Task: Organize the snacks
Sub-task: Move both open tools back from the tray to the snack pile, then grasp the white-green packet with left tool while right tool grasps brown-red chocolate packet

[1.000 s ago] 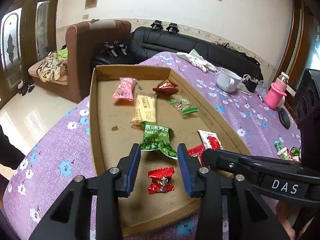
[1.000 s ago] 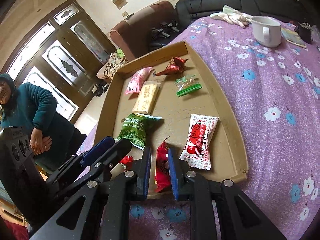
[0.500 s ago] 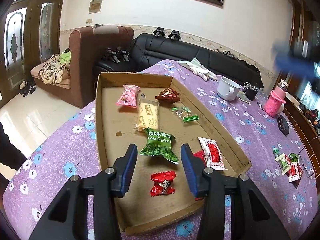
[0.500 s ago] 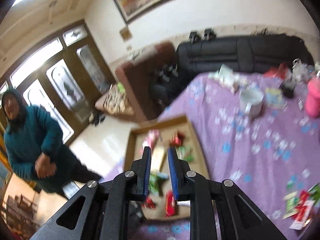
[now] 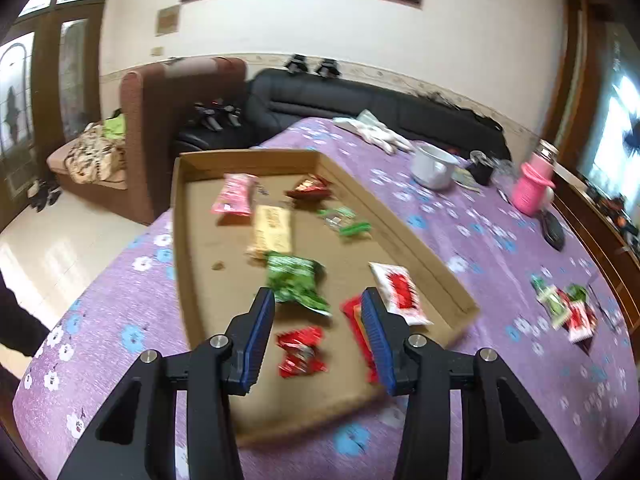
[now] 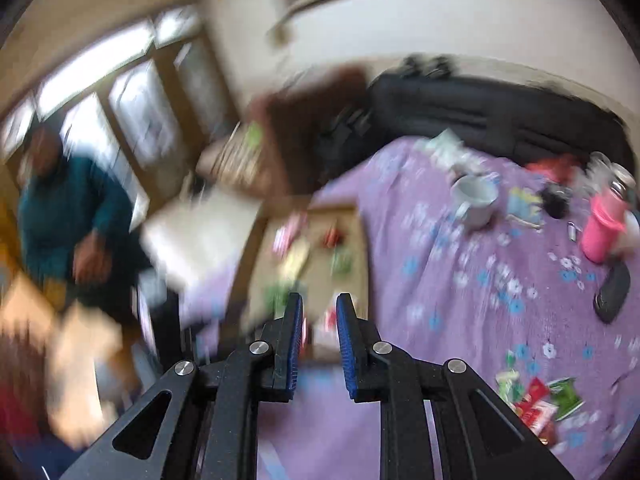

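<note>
The left gripper (image 5: 318, 326) is held with its blue-padded jaws parted and empty above the near end of the shallow brown cardboard tray (image 5: 178, 240), the landmark here; nothing is clasped between them. Just below them, inside the tray's near end, a small red twisted-wrapper candy (image 5: 300, 352) is seen, with a flat red packet (image 5: 354, 316) beside it. Farther into the tray lie a crumpled green pea bag (image 5: 296, 282), a white-and-red sachet (image 5: 400, 294), a pale yellow biscuit pack (image 5: 272, 232), a small green-and-clear packet (image 5: 344, 222), a pink packet (image 5: 234, 194) and a dark red foil candy (image 5: 310, 188). The right gripper (image 6: 318, 322) is held high above the tray's near end, its jaws nearly closed on nothing. A small heap of green and red snack packets (image 6: 536, 398) remains on the purple flowered tablecloth (image 6: 460, 320), well apart from the tray on its right; the sorting is judged mostly done, with that heap left.
</note>
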Action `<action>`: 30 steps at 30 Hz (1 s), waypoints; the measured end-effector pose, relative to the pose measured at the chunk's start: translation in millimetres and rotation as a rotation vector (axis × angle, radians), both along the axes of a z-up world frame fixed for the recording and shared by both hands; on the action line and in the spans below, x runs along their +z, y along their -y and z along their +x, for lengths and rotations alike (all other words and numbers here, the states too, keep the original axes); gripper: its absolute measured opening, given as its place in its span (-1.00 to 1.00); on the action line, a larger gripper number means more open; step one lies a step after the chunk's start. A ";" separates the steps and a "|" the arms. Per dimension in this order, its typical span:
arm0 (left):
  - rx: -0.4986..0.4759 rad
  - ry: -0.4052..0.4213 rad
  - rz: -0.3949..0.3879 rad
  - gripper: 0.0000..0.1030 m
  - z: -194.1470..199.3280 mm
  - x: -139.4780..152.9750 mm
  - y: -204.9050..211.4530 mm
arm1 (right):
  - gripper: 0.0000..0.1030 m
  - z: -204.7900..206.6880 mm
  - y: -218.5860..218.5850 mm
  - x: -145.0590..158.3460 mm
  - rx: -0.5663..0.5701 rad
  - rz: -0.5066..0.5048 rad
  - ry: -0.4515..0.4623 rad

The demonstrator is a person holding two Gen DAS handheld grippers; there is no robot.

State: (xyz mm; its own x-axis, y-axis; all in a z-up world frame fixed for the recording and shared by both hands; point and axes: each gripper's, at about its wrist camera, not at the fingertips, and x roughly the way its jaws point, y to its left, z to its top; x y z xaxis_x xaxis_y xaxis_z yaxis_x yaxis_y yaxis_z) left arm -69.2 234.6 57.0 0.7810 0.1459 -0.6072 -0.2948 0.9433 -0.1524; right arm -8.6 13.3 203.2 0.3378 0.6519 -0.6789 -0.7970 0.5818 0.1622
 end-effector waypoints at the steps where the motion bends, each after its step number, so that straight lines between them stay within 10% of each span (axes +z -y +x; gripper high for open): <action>1: -0.014 0.001 0.005 -0.14 -0.3 2.6 4.3 | -0.63 1.6 10.3 10.7 -0.025 0.006 0.029; 7: -0.119 0.032 -0.010 -0.14 4.7 31.8 41.1 | -0.63 48.0 71.1 49.0 -0.199 0.135 -0.021; 21: -0.351 -0.103 -0.027 -0.13 40.7 15.8 136.6 | -0.63 66.4 185.4 -104.3 -0.469 0.142 -0.184; 30: -0.451 -0.208 -0.078 0.13 85.9 0.9 197.7 | -0.64 89.0 229.9 -149.2 -0.586 0.190 -0.271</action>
